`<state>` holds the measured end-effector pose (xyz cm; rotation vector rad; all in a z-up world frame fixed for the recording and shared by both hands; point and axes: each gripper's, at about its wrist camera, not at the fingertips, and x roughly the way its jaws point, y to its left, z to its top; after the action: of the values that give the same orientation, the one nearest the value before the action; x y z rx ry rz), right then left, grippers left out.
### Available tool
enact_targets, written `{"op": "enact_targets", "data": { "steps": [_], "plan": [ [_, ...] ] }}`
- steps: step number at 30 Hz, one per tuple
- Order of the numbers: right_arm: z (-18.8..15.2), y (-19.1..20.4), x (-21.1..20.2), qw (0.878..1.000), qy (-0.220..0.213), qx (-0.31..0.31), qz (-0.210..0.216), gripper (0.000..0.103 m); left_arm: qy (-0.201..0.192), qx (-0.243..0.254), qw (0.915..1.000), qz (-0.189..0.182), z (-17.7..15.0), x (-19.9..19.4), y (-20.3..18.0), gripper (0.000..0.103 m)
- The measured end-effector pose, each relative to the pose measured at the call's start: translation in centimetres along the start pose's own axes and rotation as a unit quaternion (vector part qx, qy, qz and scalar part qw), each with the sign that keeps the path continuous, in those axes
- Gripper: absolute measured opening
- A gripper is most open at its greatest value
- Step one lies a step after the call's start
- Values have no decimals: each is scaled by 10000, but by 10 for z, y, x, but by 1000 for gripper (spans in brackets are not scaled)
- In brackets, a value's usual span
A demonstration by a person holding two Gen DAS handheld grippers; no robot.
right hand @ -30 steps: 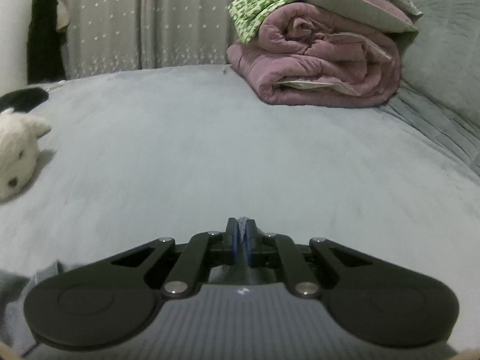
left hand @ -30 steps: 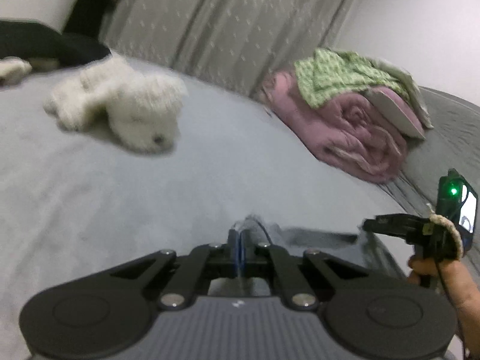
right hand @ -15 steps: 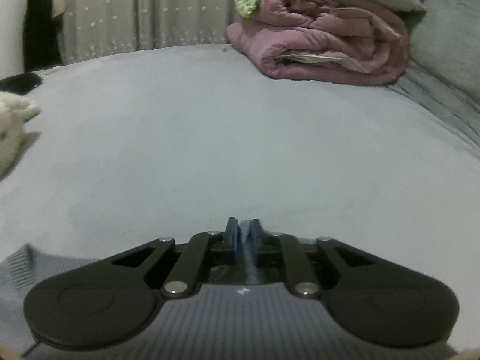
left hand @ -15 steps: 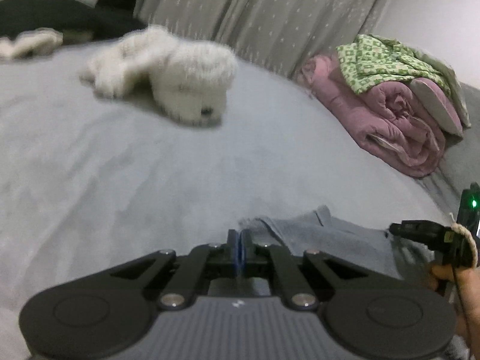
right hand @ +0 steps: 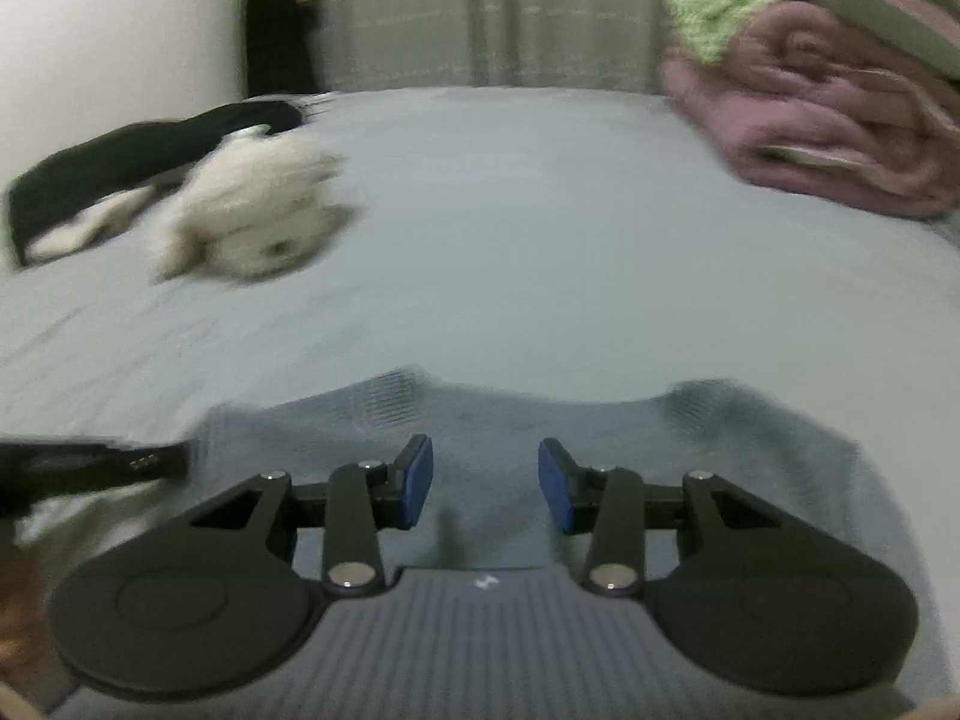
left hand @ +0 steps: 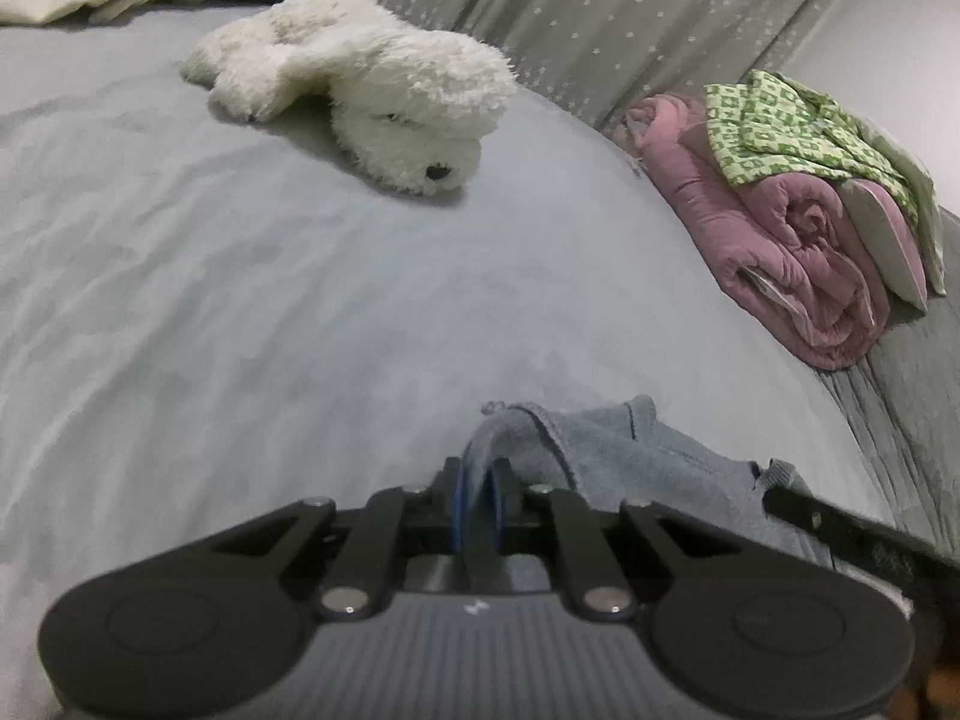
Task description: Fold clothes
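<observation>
A grey-blue knit sweater (left hand: 630, 462) lies on the grey bed sheet (left hand: 240, 300), close in front of both grippers. My left gripper (left hand: 477, 483) pinches a raised fold of its edge between the blue pads, and the jaws are just starting to open. In the right wrist view the sweater (right hand: 660, 438) spreads flat under my right gripper (right hand: 485, 486), whose jaws are opening wide with nothing between them. A black finger of the right gripper (left hand: 840, 528) shows at the left view's right edge. The left gripper (right hand: 90, 462) shows at the right view's left edge.
A white plush toy (left hand: 372, 84) lies on the bed further back, with a black garment (right hand: 138, 156) behind it. A rolled pink quilt (left hand: 798, 240) topped by a green patterned cloth (left hand: 780, 126) sits at the right. A dotted curtain (left hand: 570, 12) hangs behind.
The right gripper's jaws have gone from shut to wide apart, and its view has swung so the sweater now lies spread before it. The left pads have parted slightly around the fold.
</observation>
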<state>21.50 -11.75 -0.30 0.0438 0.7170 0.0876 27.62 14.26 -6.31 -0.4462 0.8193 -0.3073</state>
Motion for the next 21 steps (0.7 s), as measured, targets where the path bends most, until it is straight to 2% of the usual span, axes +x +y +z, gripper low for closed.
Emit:
{"op": "enact_targets", "data": {
  "steps": [5, 10, 13, 17, 21],
  "plan": [
    [-1, 42, -12, 9955, 249, -200, 890, 44, 18, 86, 9999, 145, 4, -12, -3, 9],
    [-2, 77, -11, 9872, 500, -331, 1479, 43, -191, -80, 9992, 345, 15, -29, 13, 9],
    [-6, 99, -5, 9825, 746, -474, 1639, 43, -260, -304, 9984, 396, 20, -36, 25, 9],
    [-12, 120, 14, 9809, 994, -717, 1507, 43, -304, -509, 9976, 363, 25, -41, 36, 9],
    [-21, 128, 27, 9814, 1168, -1061, 1095, 43, -238, -605, 9976, 243, 25, -40, 40, 9]
  ]
}}
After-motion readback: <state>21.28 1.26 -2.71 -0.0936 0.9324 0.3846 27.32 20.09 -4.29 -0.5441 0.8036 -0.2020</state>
